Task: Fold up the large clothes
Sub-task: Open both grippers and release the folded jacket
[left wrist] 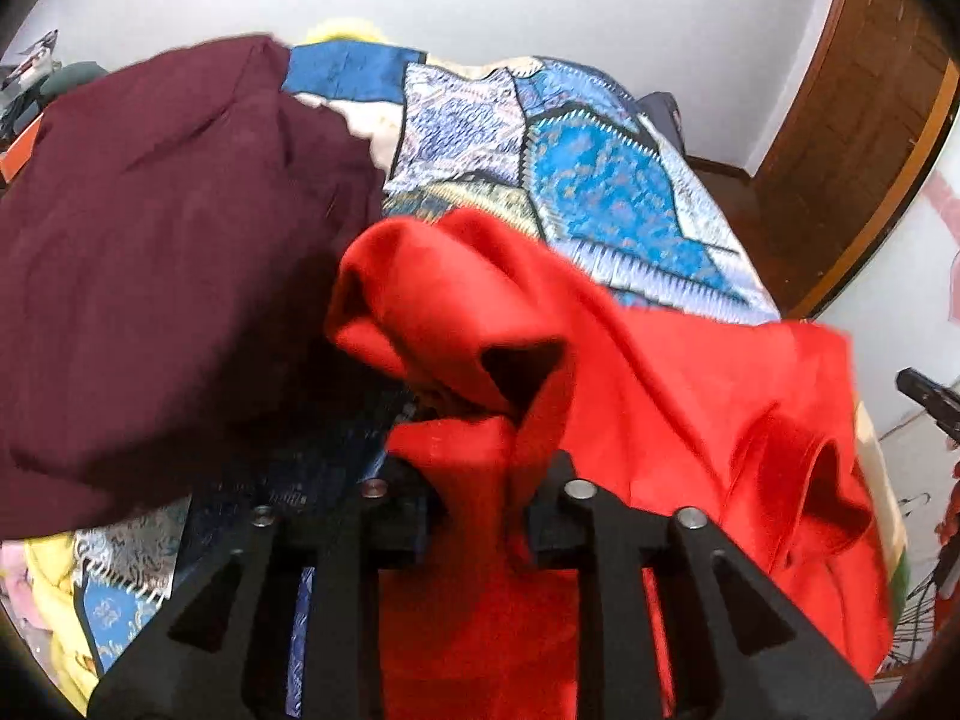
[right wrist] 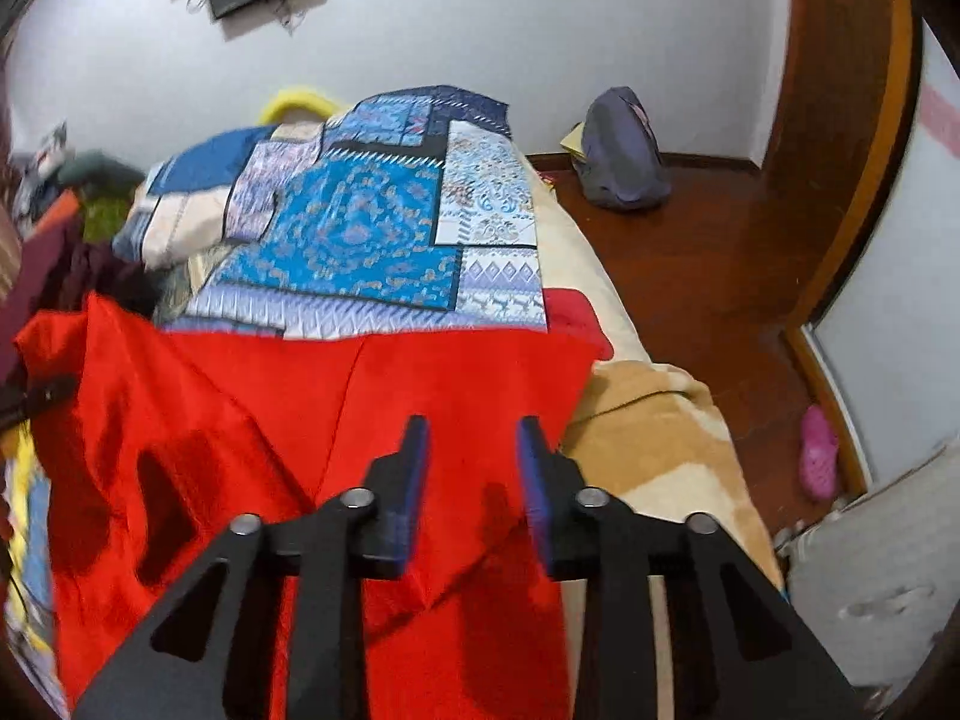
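I'm working in a home bedroom: a bed [right wrist: 654, 438] under a blue patchwork quilt [right wrist: 360, 240], heaped with clothes [left wrist: 156, 252]. Beyond it I see a dark wood floor [right wrist: 708, 252], white walls, a bag [right wrist: 621, 150] against the skirting and a pink slipper [right wrist: 819, 450] by the doorframe.

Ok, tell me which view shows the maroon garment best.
The left wrist view. There the maroon garment fills the left side, heaped on the patchwork quilt beside the red garment. The right wrist view catches only a dark sliver at its left edge, behind the red cloth.
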Motion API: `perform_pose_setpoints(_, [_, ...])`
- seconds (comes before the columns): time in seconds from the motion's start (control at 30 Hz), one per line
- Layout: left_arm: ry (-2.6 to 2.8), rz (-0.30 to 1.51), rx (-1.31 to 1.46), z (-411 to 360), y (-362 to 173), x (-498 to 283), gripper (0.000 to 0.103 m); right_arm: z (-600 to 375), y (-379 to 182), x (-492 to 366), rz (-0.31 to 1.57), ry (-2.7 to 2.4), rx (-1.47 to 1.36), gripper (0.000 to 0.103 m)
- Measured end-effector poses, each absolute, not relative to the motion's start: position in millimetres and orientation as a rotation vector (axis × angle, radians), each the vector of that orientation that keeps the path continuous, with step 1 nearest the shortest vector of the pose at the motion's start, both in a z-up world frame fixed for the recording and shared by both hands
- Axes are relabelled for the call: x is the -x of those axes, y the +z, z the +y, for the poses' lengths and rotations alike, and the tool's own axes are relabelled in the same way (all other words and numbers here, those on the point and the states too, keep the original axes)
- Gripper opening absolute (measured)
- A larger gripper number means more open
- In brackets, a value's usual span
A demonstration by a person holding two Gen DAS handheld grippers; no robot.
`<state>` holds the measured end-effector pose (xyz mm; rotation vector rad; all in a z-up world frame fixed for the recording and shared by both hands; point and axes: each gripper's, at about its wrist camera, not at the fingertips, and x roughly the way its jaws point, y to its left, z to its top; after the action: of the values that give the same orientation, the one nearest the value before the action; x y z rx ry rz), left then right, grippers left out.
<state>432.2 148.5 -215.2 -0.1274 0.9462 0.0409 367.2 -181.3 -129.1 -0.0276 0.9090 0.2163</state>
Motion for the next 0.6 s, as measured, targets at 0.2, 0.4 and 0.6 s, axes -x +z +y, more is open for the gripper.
perform_pose_setpoints(0.2, [0.059, 0.938, 0.114, 160.4, -208.7, -396.7, 0.041, -171.2, -123.7, -341.1, 0.924, 0.267, 0.127, 0.034])
perform_pose_setpoints(0.4, [0.054, 0.912, 0.075, 157.2, -180.3, -351.0, 0.049, -170.2, -109.6, -312.0, 0.923, 0.291, 0.113, 0.042])
perform_pose_setpoints(0.6, [0.044, 0.884, 0.064, 152.3, -168.7, -309.4, 0.066, -180.9, -97.4, -281.6, 0.908, 0.295, 0.094, 0.057])
